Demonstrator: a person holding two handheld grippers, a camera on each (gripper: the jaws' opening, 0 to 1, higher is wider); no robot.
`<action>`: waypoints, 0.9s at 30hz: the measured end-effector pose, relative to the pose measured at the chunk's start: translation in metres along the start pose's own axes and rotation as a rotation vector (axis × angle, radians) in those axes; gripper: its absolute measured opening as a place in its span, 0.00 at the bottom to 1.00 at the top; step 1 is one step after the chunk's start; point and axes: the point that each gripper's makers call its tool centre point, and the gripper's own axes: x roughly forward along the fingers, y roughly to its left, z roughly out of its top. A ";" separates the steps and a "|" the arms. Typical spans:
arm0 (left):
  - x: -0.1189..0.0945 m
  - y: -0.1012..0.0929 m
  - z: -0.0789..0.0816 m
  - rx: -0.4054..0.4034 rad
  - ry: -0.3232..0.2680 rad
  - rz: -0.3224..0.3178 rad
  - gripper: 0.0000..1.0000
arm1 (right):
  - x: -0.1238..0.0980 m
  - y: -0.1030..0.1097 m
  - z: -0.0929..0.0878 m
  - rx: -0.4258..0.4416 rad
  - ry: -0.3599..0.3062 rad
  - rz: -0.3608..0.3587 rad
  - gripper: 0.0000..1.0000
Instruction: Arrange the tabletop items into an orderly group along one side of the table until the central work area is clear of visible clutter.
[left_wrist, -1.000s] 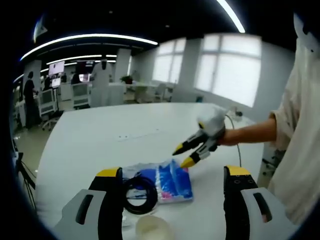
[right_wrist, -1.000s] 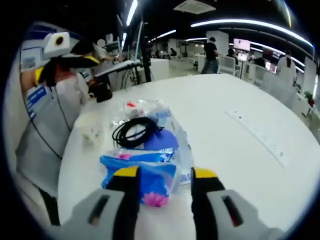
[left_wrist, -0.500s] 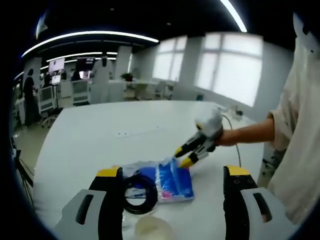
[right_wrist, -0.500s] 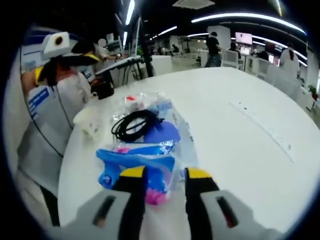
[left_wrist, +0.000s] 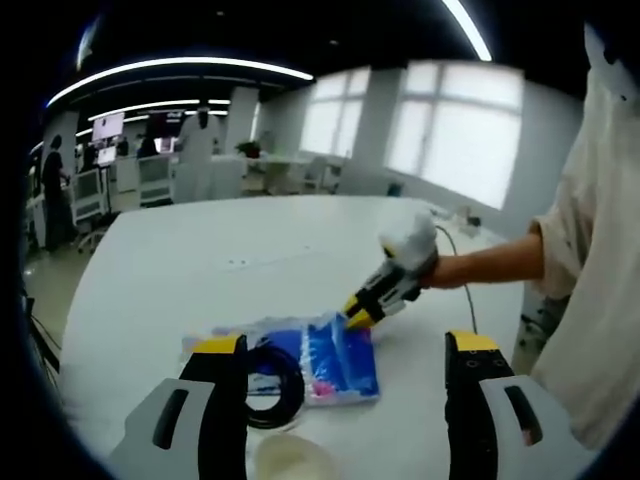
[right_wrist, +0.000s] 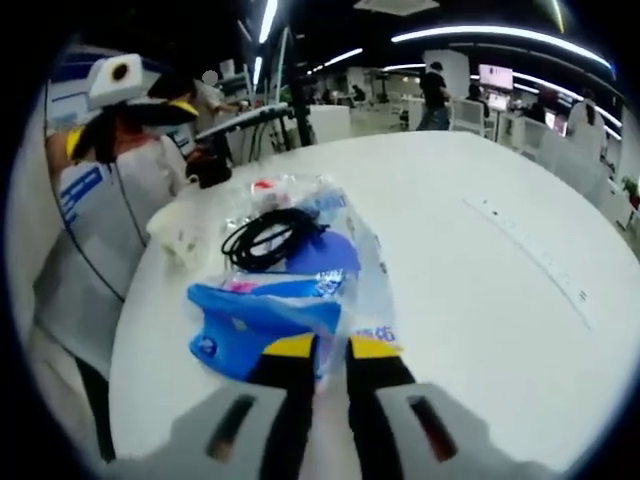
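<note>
Blue packet (right_wrist: 262, 318) lies at the near edge of the white worktop (right_wrist: 470, 260), its near end pinched between the nearly closed jaws of the right gripper (right_wrist: 322, 352). Just beyond it sit a purple packet (right_wrist: 322, 258) and a coiled black cable (right_wrist: 268, 245), with a crumpled clear wrapper (right_wrist: 300, 195) and a pale cup (right_wrist: 185, 240) further back. In the left gripper view, the left gripper (left_wrist: 345, 350) holds its jaws wide apart above the cup (left_wrist: 290, 458) and cable (left_wrist: 268, 385), while the right gripper (left_wrist: 362, 310) bites the blue packet's (left_wrist: 335, 360) far corner.
</note>
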 end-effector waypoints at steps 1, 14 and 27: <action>0.001 -0.002 -0.001 -0.001 0.004 -0.005 0.78 | 0.000 0.000 0.000 -0.003 0.000 0.002 0.07; 0.009 -0.011 -0.007 -0.005 0.021 -0.028 0.77 | -0.003 0.004 -0.001 0.023 -0.018 0.018 0.00; 0.014 -0.016 -0.012 -0.016 0.030 -0.035 0.76 | -0.014 0.014 0.001 0.104 -0.068 0.043 0.00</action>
